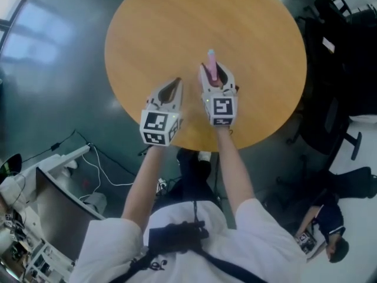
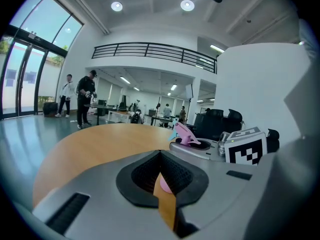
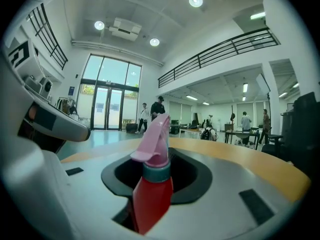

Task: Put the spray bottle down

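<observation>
A spray bottle with a pink trigger head [image 1: 211, 63] and a red body [image 3: 151, 194] stands upright between the jaws of my right gripper [image 1: 213, 76], which is shut on it. The bottle fills the jaw gap in the right gripper view, its pink nozzle [image 3: 156, 139] pointing away from me. It hangs over the near part of a round wooden table [image 1: 177, 28]. My left gripper [image 1: 174, 86] hovers just to the left, jaws drawn together to a thin slit [image 2: 162, 184] with nothing held. From the left gripper view, the bottle's pink head [image 2: 186, 135] shows above the right gripper.
Black office chairs [image 1: 336, 69] stand right of the table. A person [image 1: 327, 229] is at the lower right, and a desk with equipment and cables [image 1: 53, 181] at the lower left. People [image 2: 87, 99] stand far off in the hall.
</observation>
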The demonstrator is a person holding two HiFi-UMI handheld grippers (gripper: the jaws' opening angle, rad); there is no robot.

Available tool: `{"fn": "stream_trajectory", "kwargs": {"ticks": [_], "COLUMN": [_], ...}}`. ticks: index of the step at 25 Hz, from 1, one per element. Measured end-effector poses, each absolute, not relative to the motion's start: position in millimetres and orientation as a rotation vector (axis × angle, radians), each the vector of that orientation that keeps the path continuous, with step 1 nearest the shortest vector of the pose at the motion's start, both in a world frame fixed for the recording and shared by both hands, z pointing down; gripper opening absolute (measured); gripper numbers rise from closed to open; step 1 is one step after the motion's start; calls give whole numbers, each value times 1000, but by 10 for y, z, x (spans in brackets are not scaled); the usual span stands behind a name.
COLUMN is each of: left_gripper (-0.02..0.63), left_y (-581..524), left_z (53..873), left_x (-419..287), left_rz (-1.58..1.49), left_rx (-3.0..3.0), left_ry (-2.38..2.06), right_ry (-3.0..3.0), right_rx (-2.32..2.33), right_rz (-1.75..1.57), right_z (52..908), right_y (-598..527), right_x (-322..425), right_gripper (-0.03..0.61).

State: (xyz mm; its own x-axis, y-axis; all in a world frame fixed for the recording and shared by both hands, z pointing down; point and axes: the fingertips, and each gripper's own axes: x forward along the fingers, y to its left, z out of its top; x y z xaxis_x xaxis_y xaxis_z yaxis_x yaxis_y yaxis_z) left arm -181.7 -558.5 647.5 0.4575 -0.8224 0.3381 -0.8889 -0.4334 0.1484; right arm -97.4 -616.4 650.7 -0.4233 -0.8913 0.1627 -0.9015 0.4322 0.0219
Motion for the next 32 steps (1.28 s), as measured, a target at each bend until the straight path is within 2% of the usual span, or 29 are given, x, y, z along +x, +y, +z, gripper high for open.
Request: {"fn": "stream_trajectory", "kwargs": {"ticks": [6,8,12,20,23,26,28,32], "left_gripper": [11,11,11,11,11,11,11,11], "left_y": [-5510,-5517,-5426,-4848,-4455,-3739,-3266,-2698], "left_z": [6574,6555,6452,5995,5635,5163,4871,4633], "left_x": [-1786,-1739,-1784,-1850,-1735,-1327,-1116,-913], "left_rz": [316,312,293,204,142,126,69,27], "left_rx": [2390,2389,2395,2424,2456,2526,2536,2574], "left_ry": [-1451,-1455,-1483,-1513,-1517,-1526,-1521,-1512], "right_ry": [-2605,-2624,-2616,-2630,-2631,-2643,-2644,-2603], "right_rx": [1636,1611,1562,1552,1557,1589,1656,1806], "right_rz": [80,116,129,114,99,56,37,39], "right_z": [6522,6520,6453,6016,5644,5196,4942,4720], "right_y": [-6067,-6068,-5927,-5146,-4622,-3750,-3197,-2508], "right_x": [-954,-925,-944,-890,-814,-449,-167,187], "right_gripper": [160,218,245,245,213,164,156,110]}}
